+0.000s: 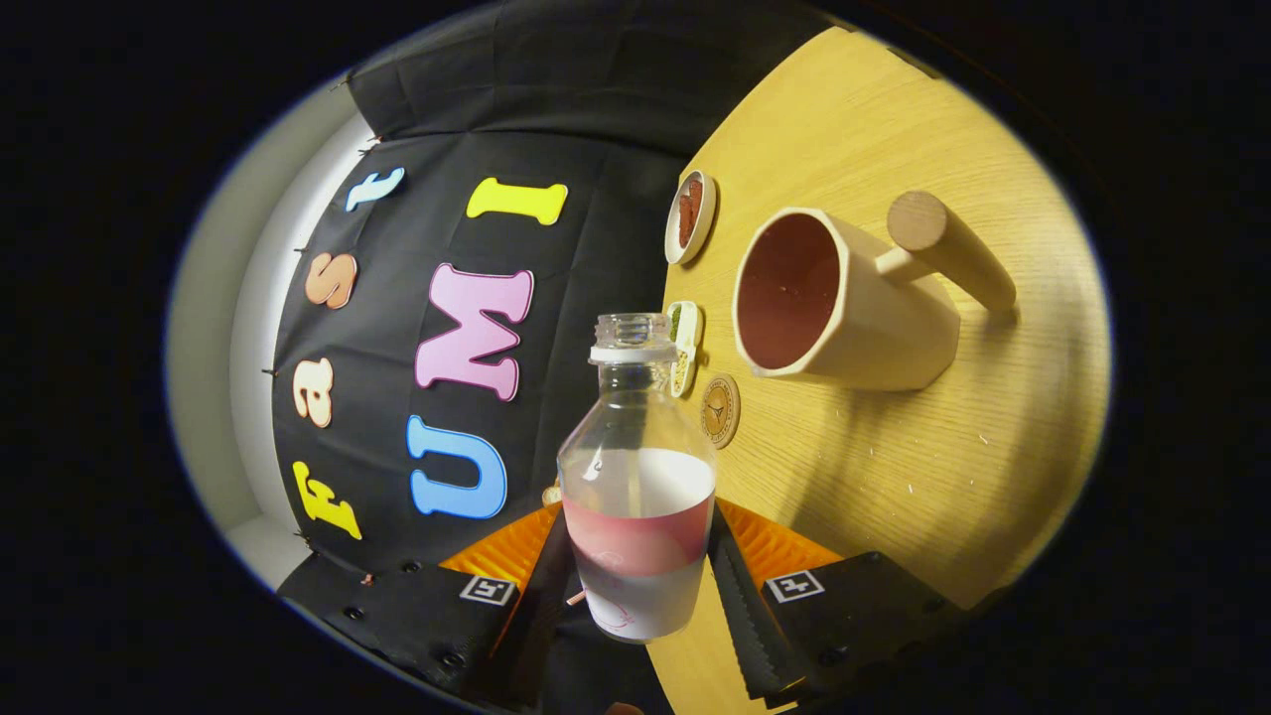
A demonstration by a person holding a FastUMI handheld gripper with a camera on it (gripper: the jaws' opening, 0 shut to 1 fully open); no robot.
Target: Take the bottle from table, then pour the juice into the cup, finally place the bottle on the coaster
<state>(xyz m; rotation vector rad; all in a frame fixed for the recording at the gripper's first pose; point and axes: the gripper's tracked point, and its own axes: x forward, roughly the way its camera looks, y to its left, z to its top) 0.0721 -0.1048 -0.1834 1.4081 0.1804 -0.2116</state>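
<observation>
The fingers pinch the bottle from both sides, pressing on its labelled lower body, so the gripper is clamped around it. The bottle stands between the fingers, its cap off and its open neck pointing away from them; the label band is white with a pink stripe, and the clear upper part shows no liquid that can be made out. The whole view is tilted, so the table rises beside the bottle.

Just beyond the bottle's shoulder, on the table, lies a small round coaster. Past the coaster, beside the bottle's neck, sits a small dish seen edge-on. Further from the bottle stands the cup, pale outside and reddish inside, its mouth facing the bottle and its wooden peg handle on the far side. Beyond the cup's rim sits another small dish with something reddish in it.
</observation>
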